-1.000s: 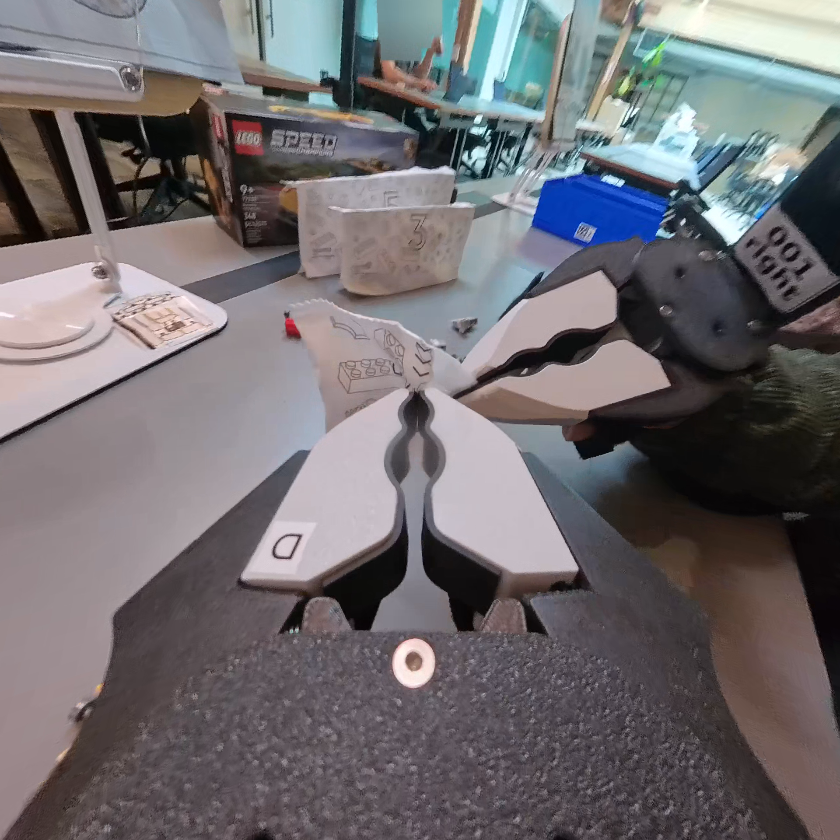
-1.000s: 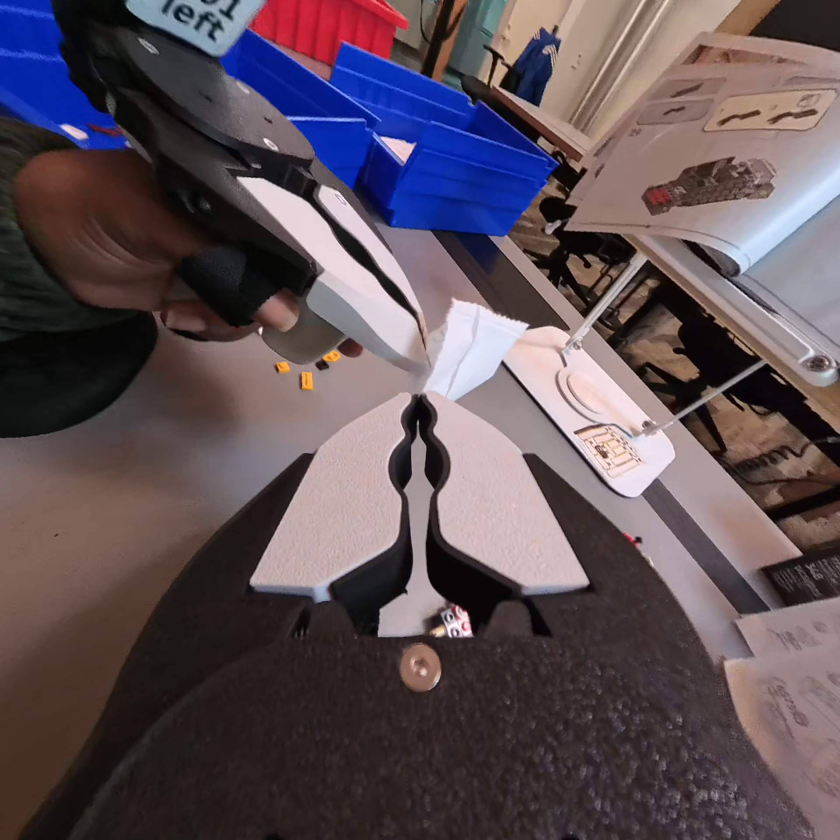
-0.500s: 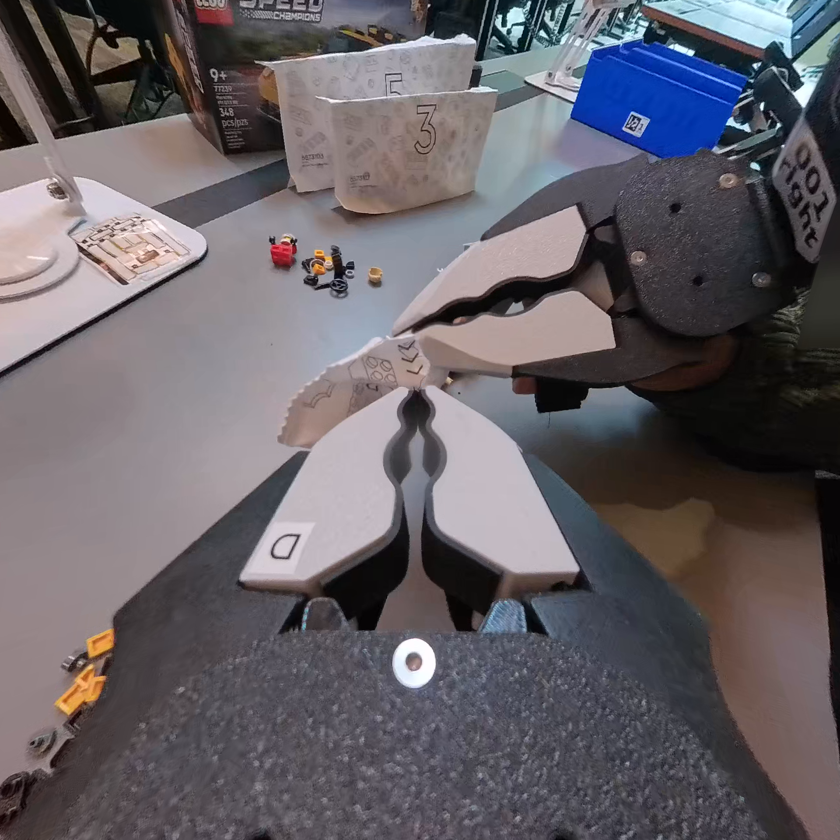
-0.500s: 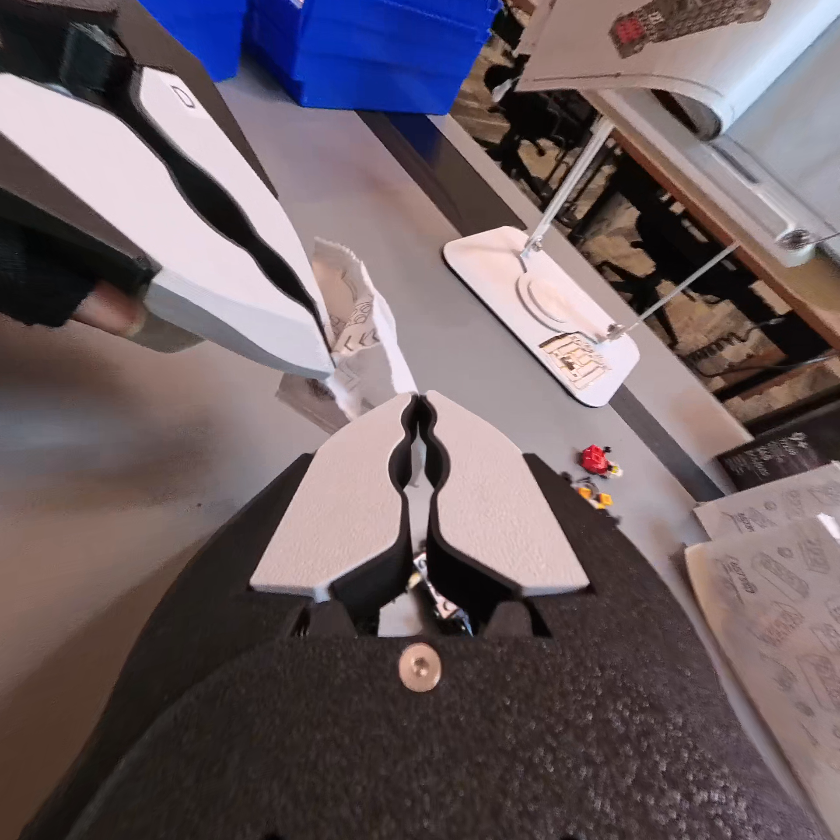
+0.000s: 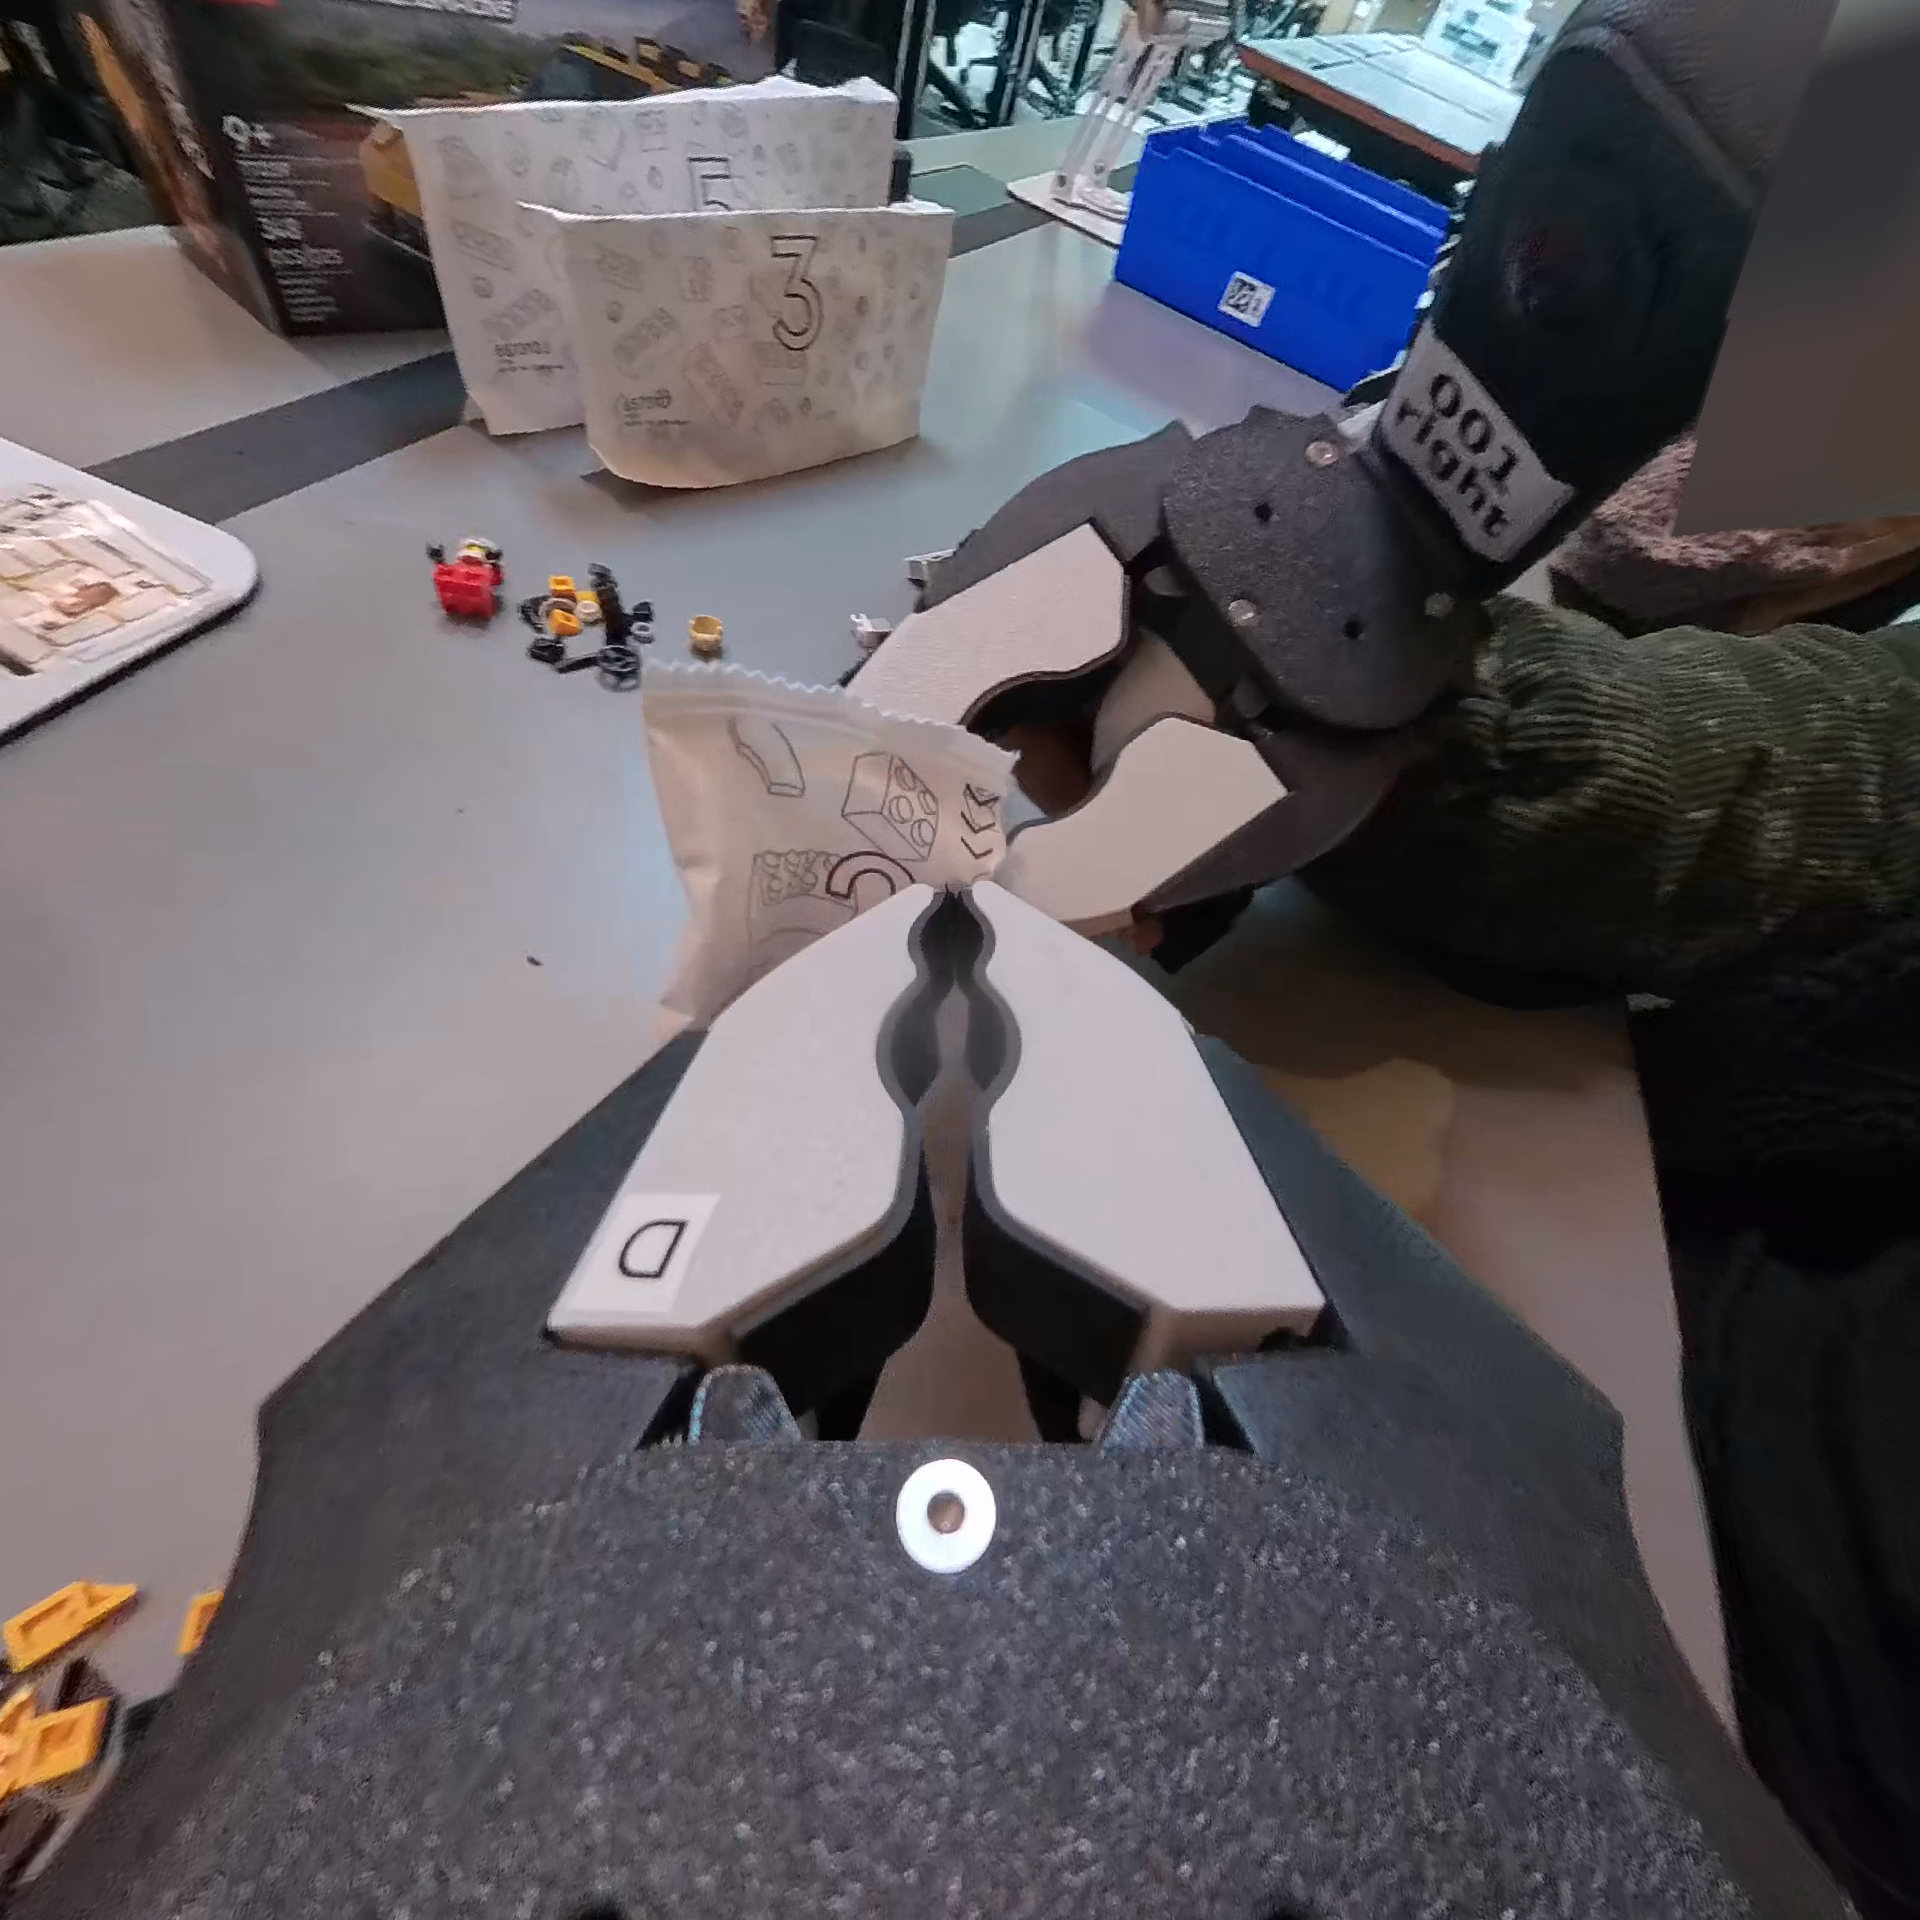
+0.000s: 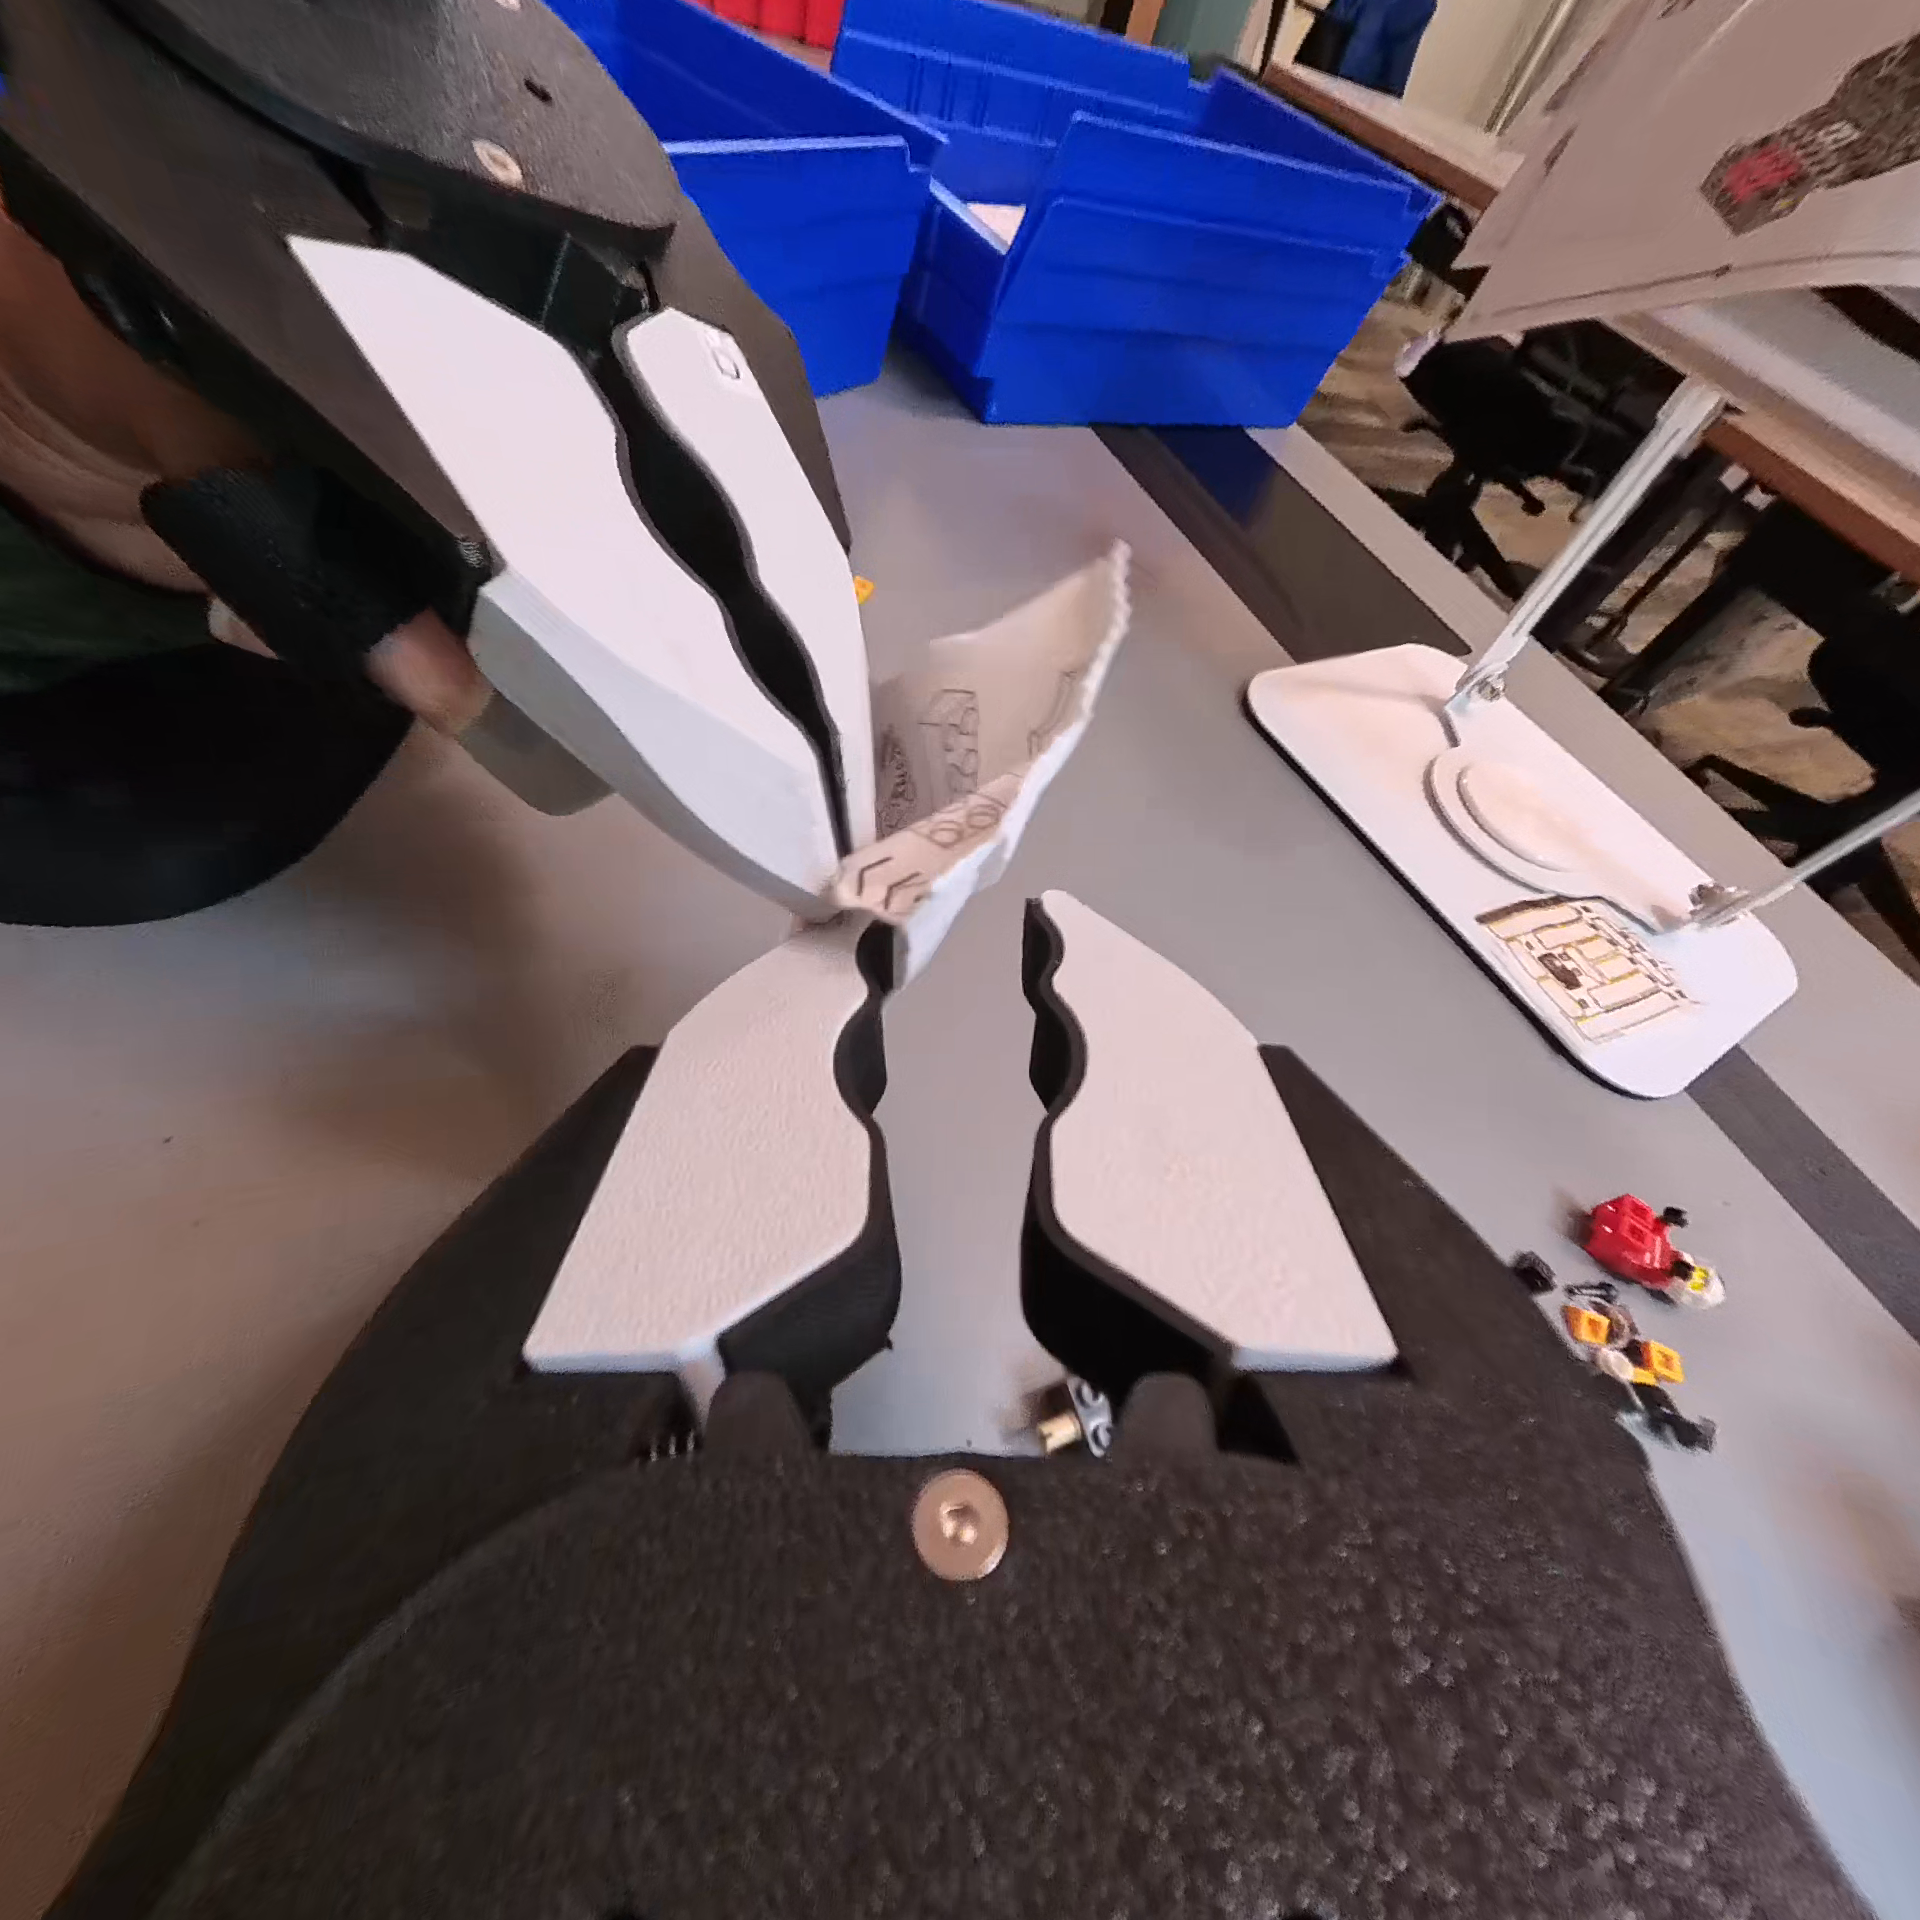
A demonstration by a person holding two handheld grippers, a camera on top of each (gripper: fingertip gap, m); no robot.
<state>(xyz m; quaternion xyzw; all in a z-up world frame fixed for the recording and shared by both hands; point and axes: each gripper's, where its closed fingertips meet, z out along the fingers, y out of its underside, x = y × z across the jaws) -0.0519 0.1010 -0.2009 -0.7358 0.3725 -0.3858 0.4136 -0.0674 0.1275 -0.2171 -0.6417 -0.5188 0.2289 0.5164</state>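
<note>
My left gripper (image 5: 954,902) is clamped tight on the corner of the white paper bag (image 5: 790,821), pads pinching the paper right at the tips, and the bag hangs just above the grey counter (image 5: 312,935). My right gripper (image 6: 956,925) stands open, fingers well apart, gripping nothing; the bag's torn edge brushes its left finger (image 6: 769,1091) but the other pad is clear of it. To do this well, I judge I want the right tips closed on the paper close beside the left's pinch, so the pull stays short and the bag doesn't swing. Pose-wise, the left comes in steeply from above-left, the right reaches in low from the side, tips nearly meeting. Small loose bricks (image 6: 1631,1320) lie off to the right, two numbered bags (image 5: 727,312) stand beyond.
</note>
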